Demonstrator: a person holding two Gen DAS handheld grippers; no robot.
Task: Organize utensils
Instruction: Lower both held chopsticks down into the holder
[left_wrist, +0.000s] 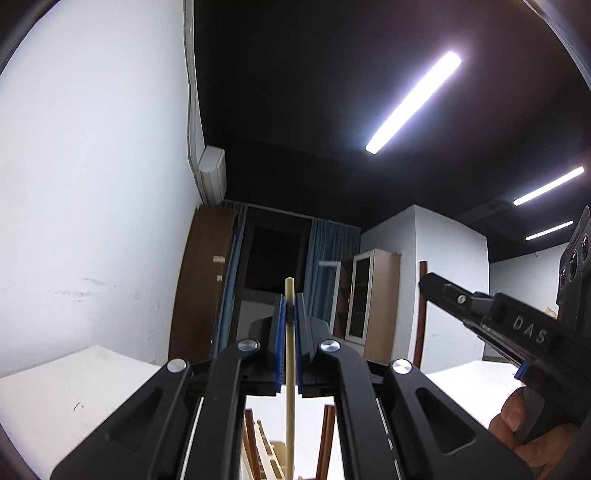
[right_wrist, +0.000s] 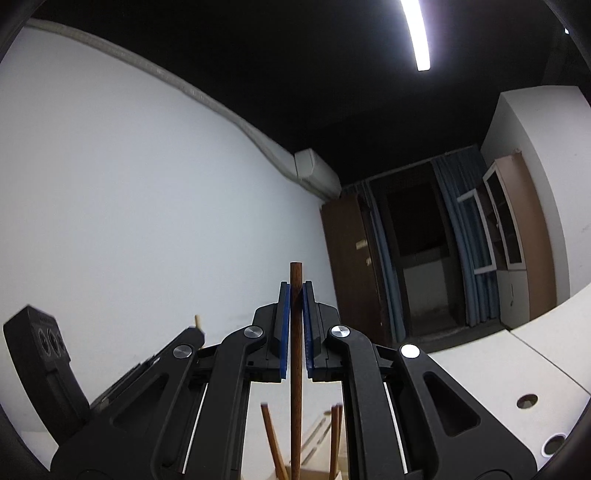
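Left gripper (left_wrist: 290, 332): your blue pads are pinched on a pale chopstick (left_wrist: 290, 369), which runs straight up between them, its tip poking just past the fingertips.
Right gripper (right_wrist: 295, 317): pressed together on a dark brown chopstick (right_wrist: 295, 350), held the same way, upright and centred between the pads.
Below the left gripper: brown sticks (left_wrist: 327, 435) lean up under the jaws, with a pale wooden holder (left_wrist: 271, 454) behind them; the slot each stands in cannot be made out.
Below the right gripper: more brown sticks (right_wrist: 272, 439) lean beneath the fingers, against the same sort of wooden rack (right_wrist: 314, 432).
Beside you: each gripper is near the other but apart, over the white bench (right_wrist: 480, 373).
Step in hand, as judged: you seem to be carrying one stick per gripper for sorting by colour.
Doing it well: keep both sticks vertical, hold the squeeze steady so neither slides, lower one at a time, and don't knock the leaning sticks.
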